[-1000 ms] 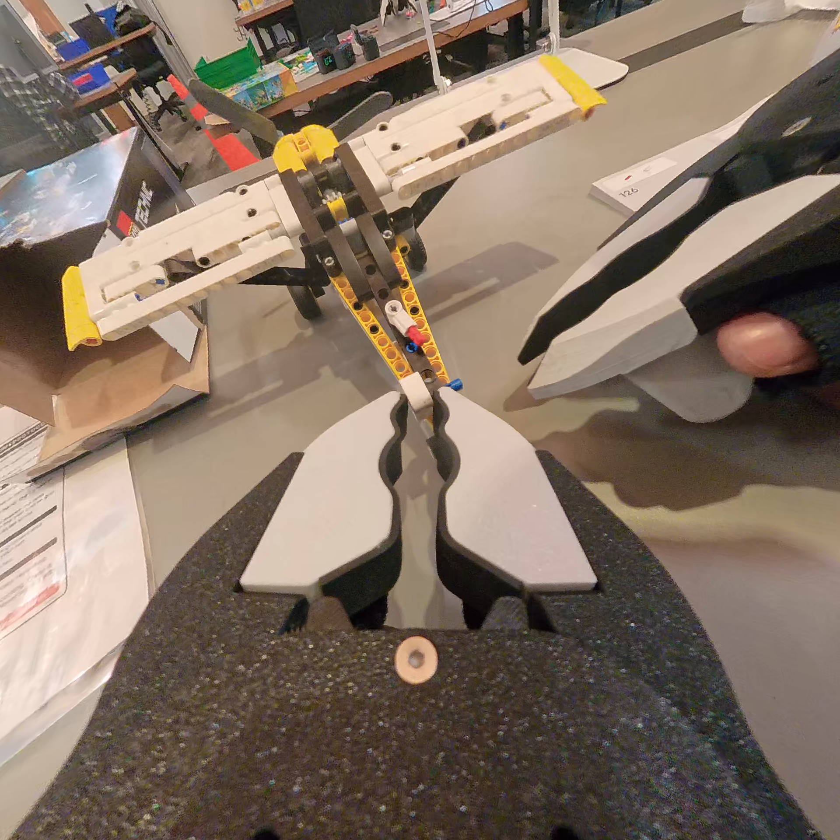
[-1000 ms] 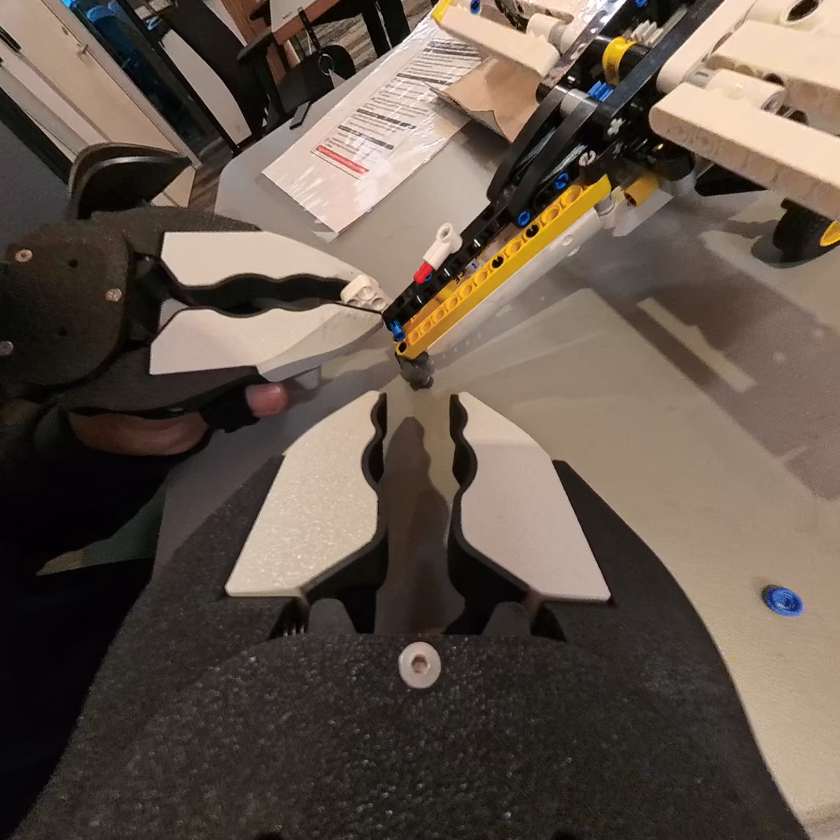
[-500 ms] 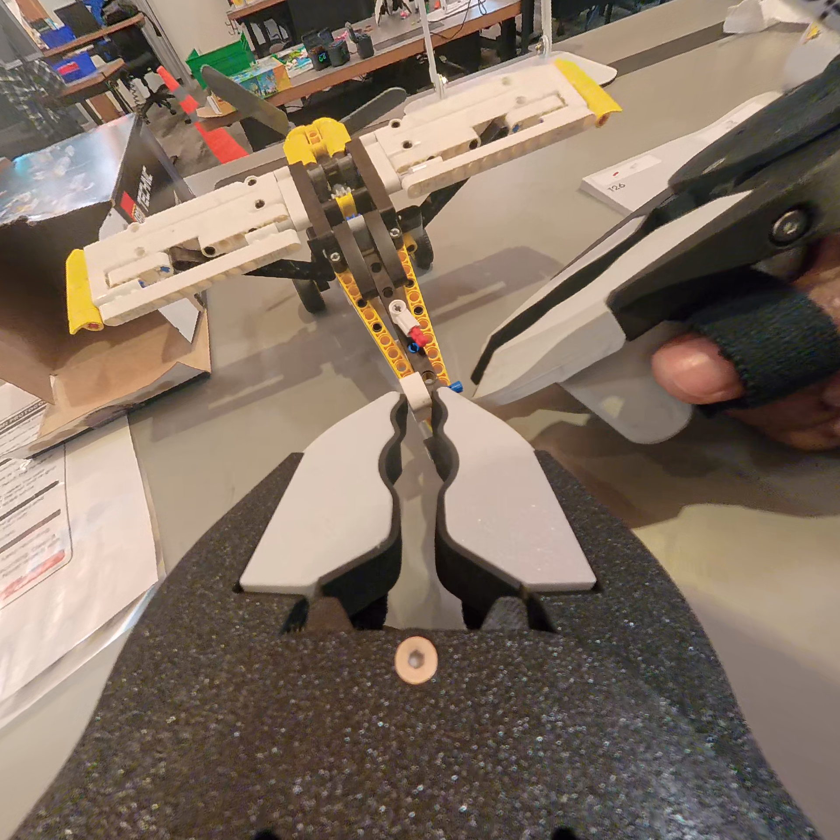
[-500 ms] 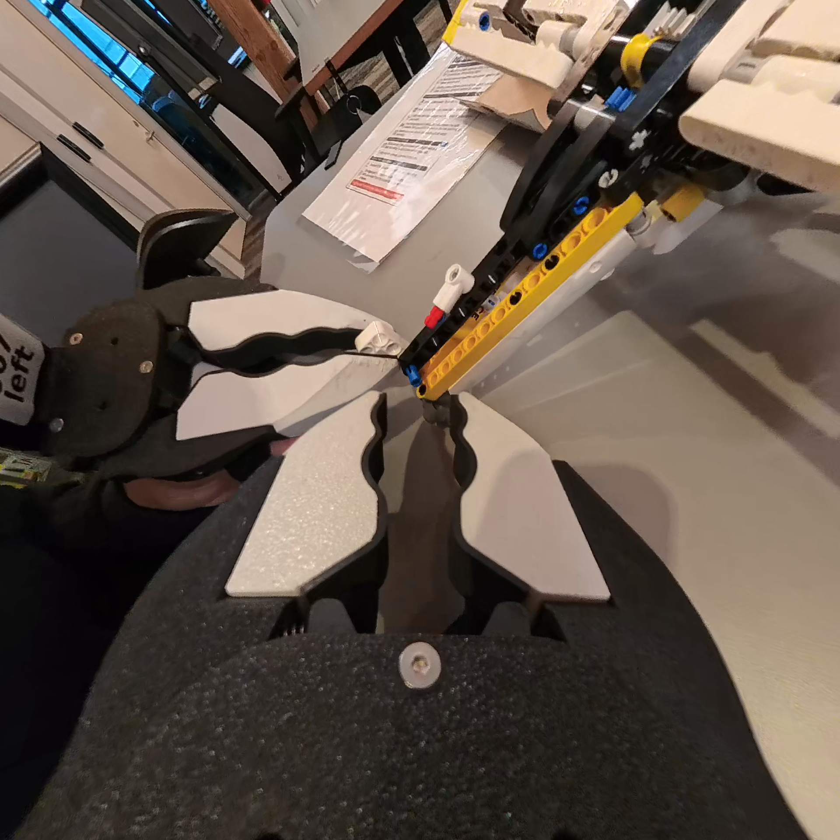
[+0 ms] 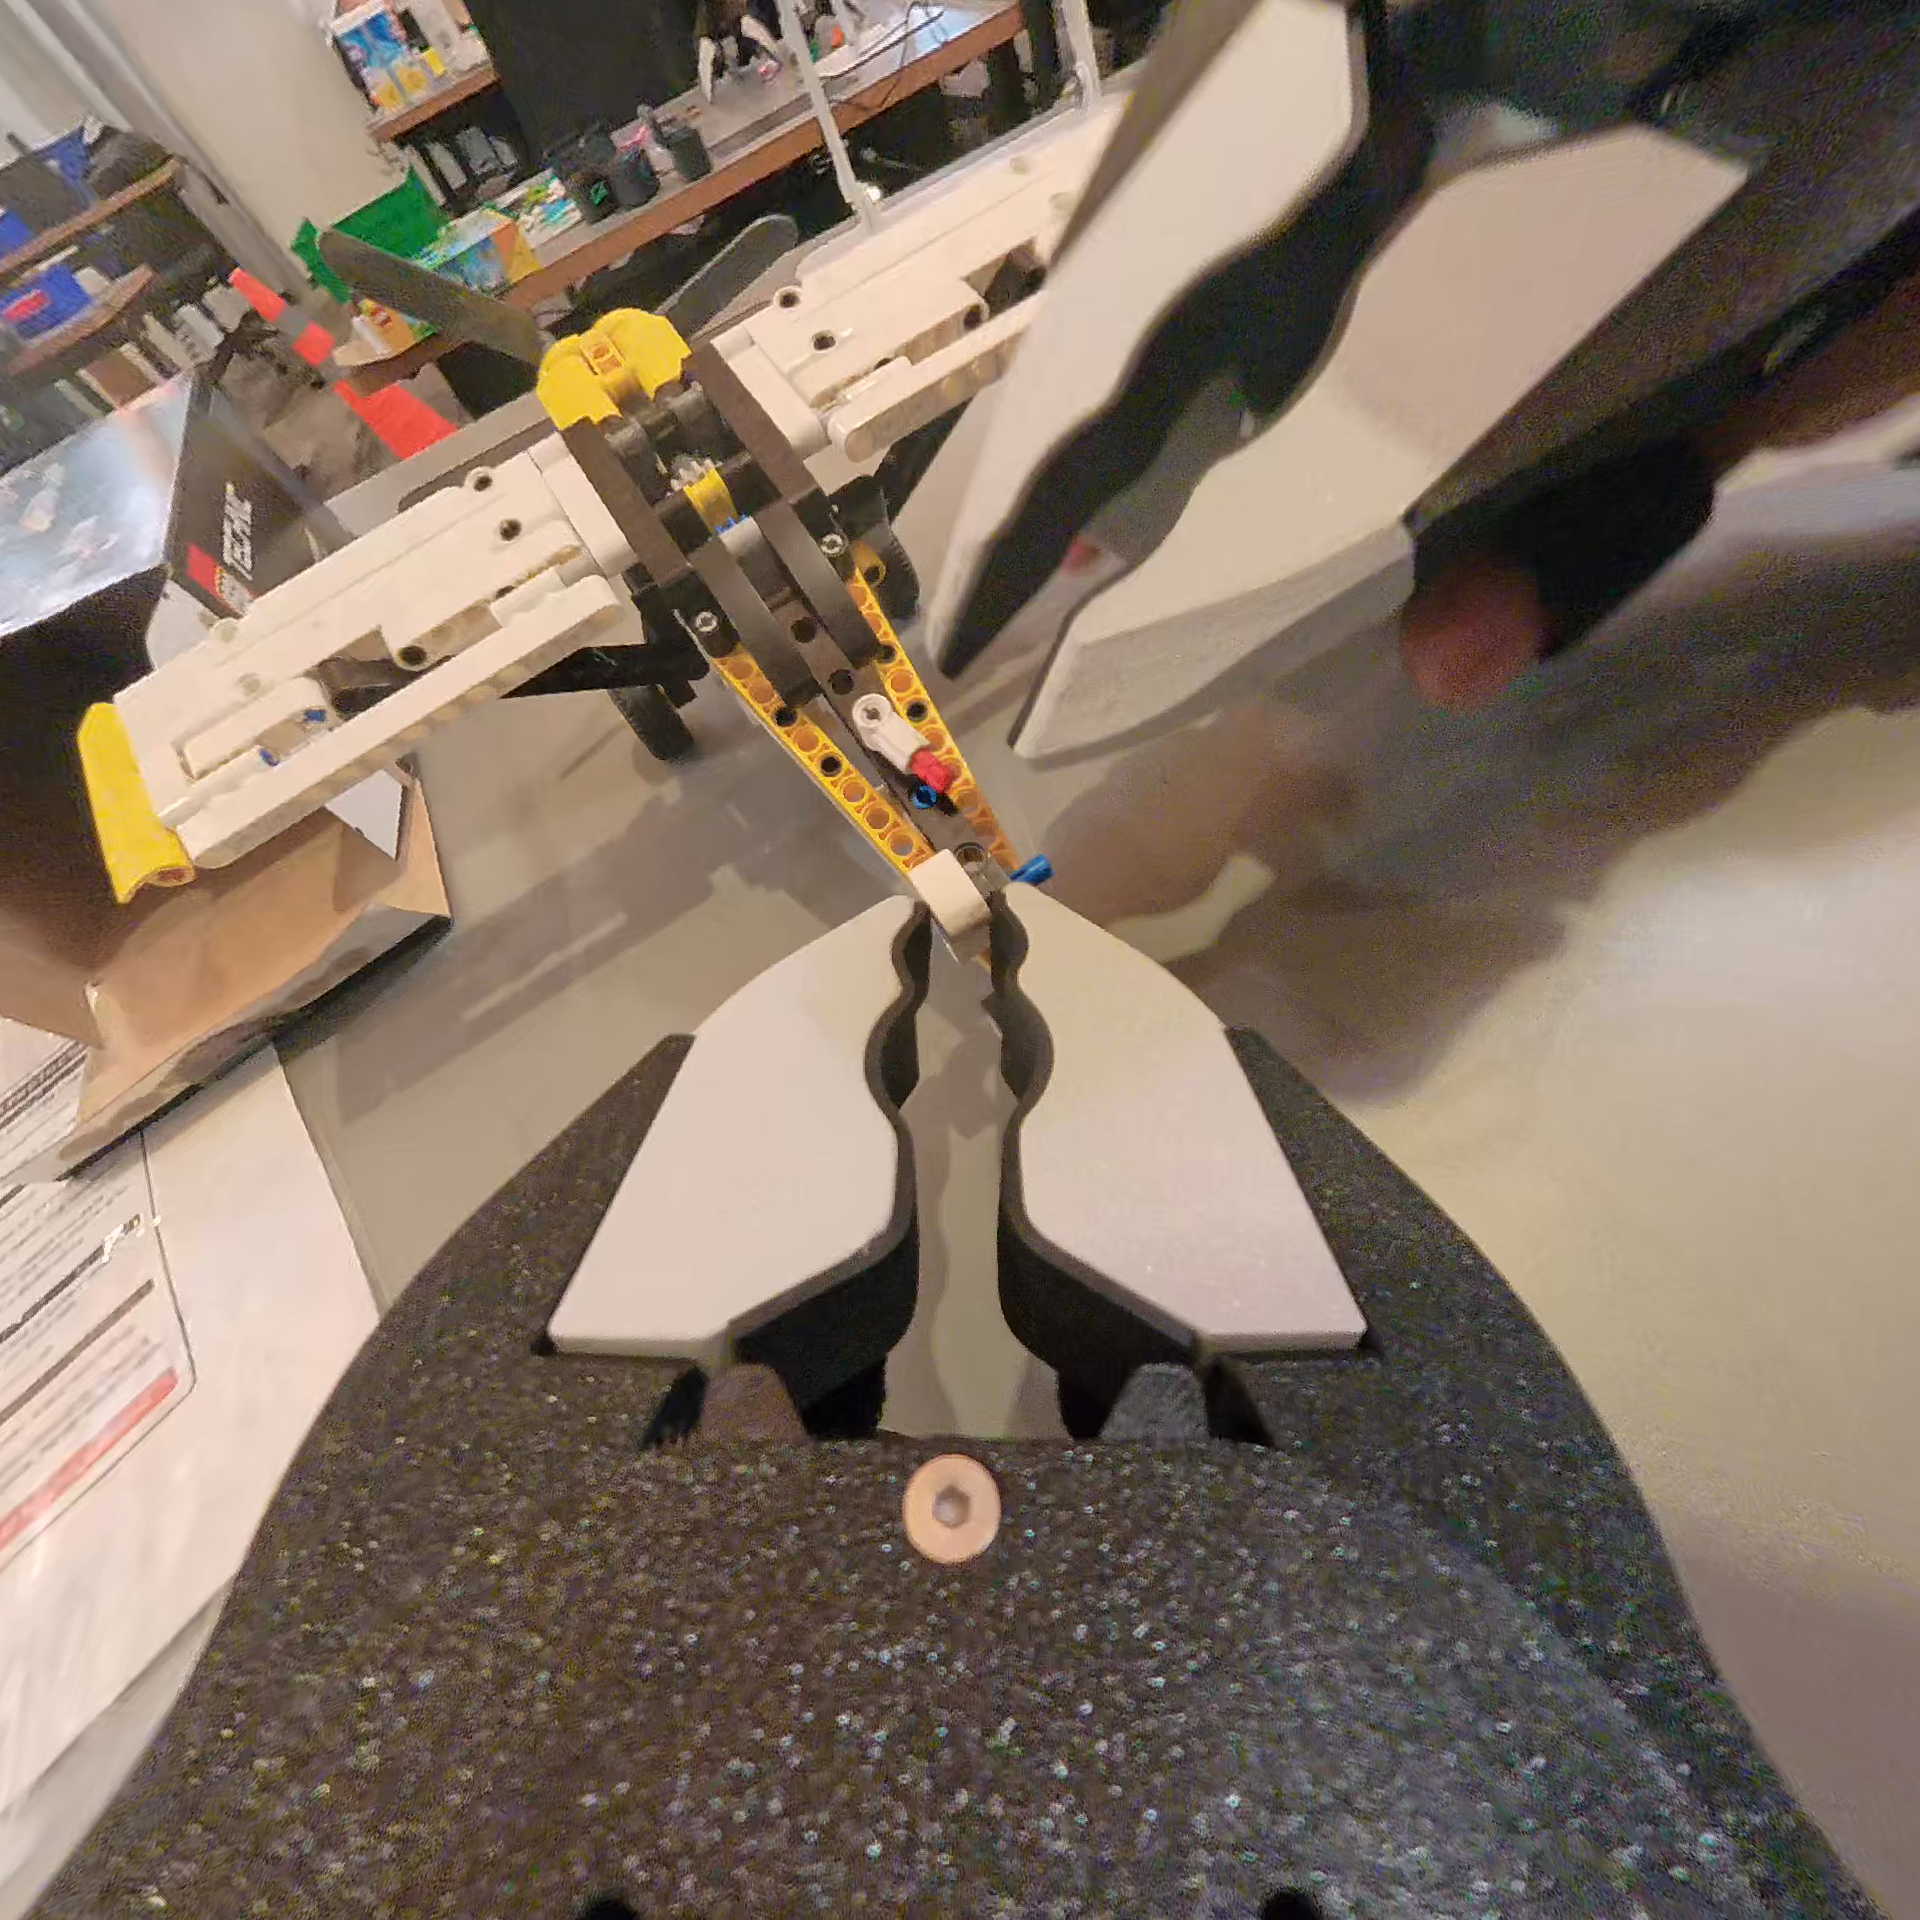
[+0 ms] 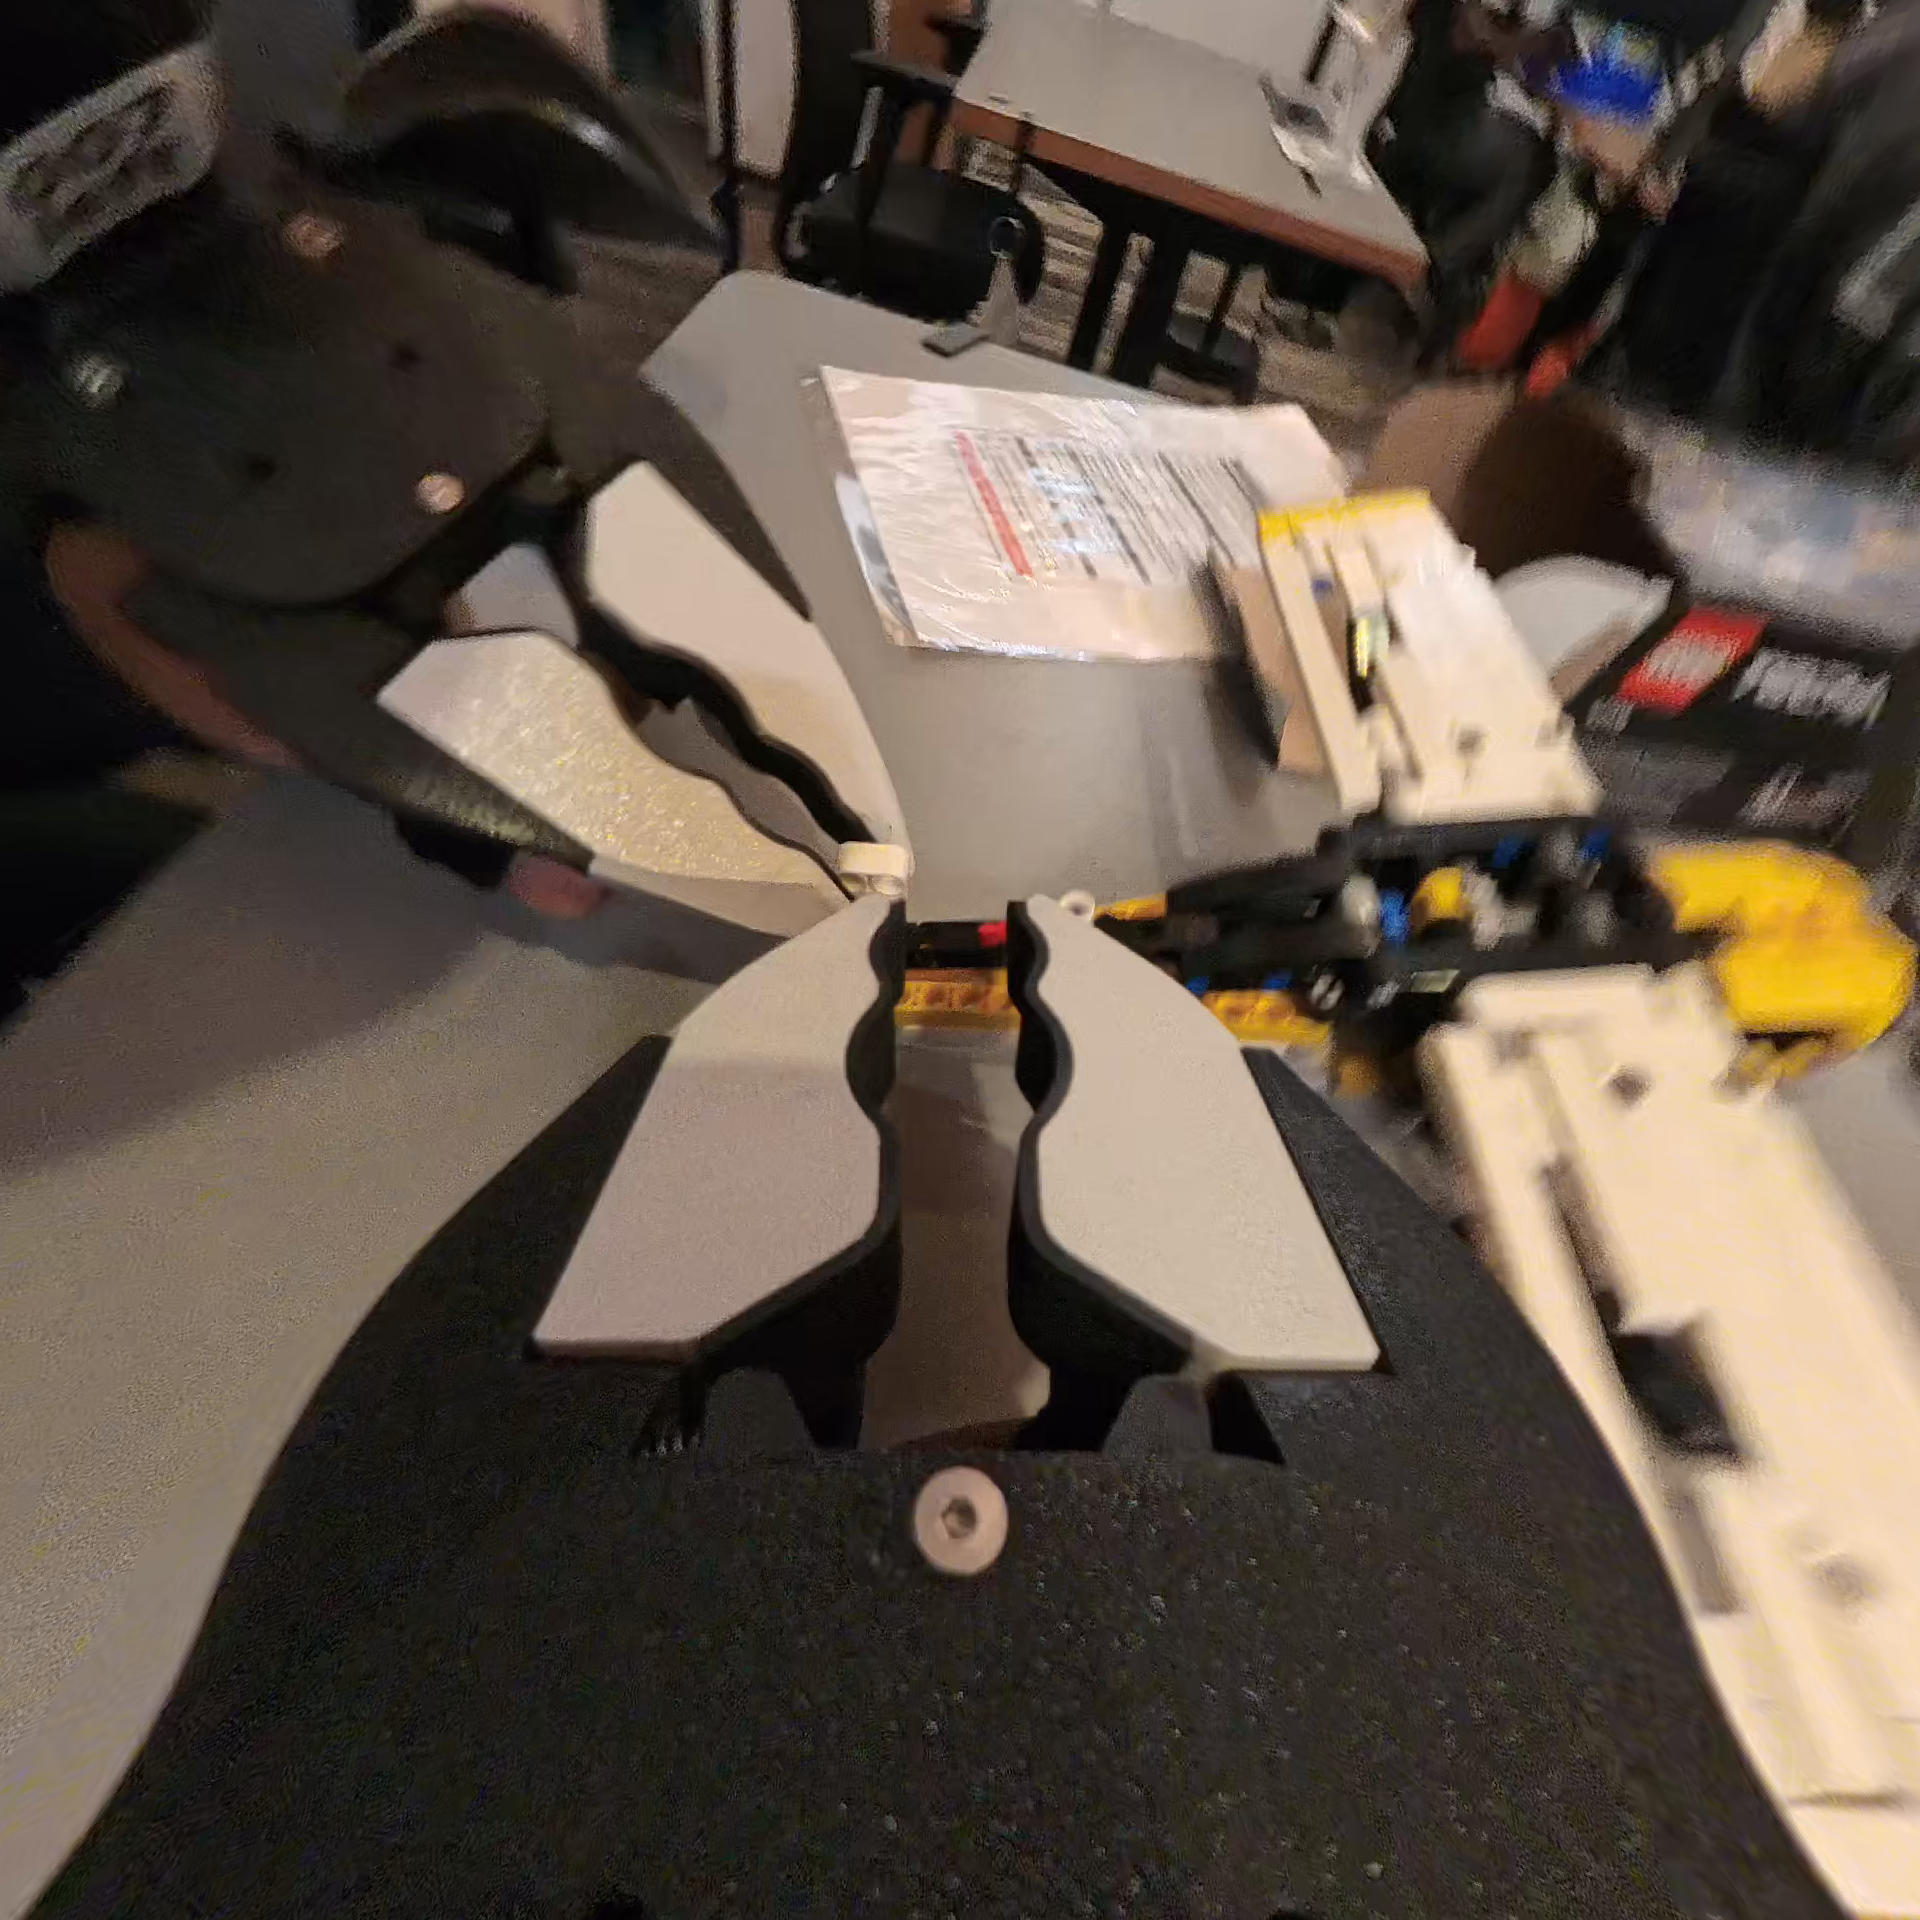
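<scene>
Your left gripper (image 5: 961, 920) pinches the white piece (image 5: 958, 896) at the toy plane's (image 5: 727, 582) tail. Your right gripper (image 6: 951, 920) hangs above that tail, fingers parted, gripping nothing.

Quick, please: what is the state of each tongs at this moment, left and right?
Left tongs: closed on a small white connector piece at the tail of the toy plane.
Right tongs: open, tips straddling the tail beam, nothing held.

grey table (image 5: 1558, 1195), cluttered wooden desks (image 5: 727, 114) behind.

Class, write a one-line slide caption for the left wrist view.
Left gripper pinches a white connector at a toy plane's tail while the right gripper hovers above.
</scene>
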Tool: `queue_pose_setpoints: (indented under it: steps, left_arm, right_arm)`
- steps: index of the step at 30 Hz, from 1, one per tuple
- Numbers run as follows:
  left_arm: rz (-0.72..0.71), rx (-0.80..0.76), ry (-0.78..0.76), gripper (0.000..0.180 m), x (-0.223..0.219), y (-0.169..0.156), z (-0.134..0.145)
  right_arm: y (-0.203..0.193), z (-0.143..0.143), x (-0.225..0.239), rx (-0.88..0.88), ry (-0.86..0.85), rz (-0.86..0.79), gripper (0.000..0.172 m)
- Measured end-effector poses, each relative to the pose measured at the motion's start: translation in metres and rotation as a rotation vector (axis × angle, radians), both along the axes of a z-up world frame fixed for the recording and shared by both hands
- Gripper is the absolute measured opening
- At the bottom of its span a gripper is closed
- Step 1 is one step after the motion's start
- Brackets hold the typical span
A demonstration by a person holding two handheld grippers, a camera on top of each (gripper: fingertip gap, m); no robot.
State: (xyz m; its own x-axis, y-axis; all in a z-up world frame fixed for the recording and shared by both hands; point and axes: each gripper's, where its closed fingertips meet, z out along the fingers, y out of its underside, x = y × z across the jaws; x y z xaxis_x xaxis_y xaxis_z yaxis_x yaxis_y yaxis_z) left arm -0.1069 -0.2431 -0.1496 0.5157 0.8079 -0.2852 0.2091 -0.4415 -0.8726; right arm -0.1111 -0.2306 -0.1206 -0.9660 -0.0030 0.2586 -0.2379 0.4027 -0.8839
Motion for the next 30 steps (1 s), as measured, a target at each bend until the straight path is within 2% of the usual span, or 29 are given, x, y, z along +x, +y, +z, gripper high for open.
queue_pose_setpoints:
  steps: [4,6,9,16,22,30]
  left_arm:
    - [-0.031,0.009,-0.007,0.011,0.000,-0.004,0.000]
    - [-0.029,0.006,-0.003,0.011,-0.001,-0.006,0.000]
    - [-0.023,-0.006,0.009,0.011,-0.002,-0.008,0.000]
    - [-0.013,-0.034,0.028,0.011,-0.001,-0.009,0.000]
    - [-0.022,-0.060,0.055,0.011,-0.002,-0.010,0.000]
    - [-0.020,-0.082,0.074,0.011,-0.002,-0.010,0.000]
  right_arm:
    - [-0.010,-0.001,0.006,0.212,0.333,0.280,0.020]
    - [-0.012,-0.012,0.008,0.365,0.444,0.426,0.020]
    - [-0.018,-0.020,0.000,0.531,0.569,0.545,0.021]
    - [-0.022,-0.029,0.000,0.690,0.595,0.717,0.017]
    - [-0.017,-0.033,-0.002,0.785,0.582,0.758,0.016]
    - [-0.016,-0.043,-0.009,0.868,0.659,0.818,0.019]
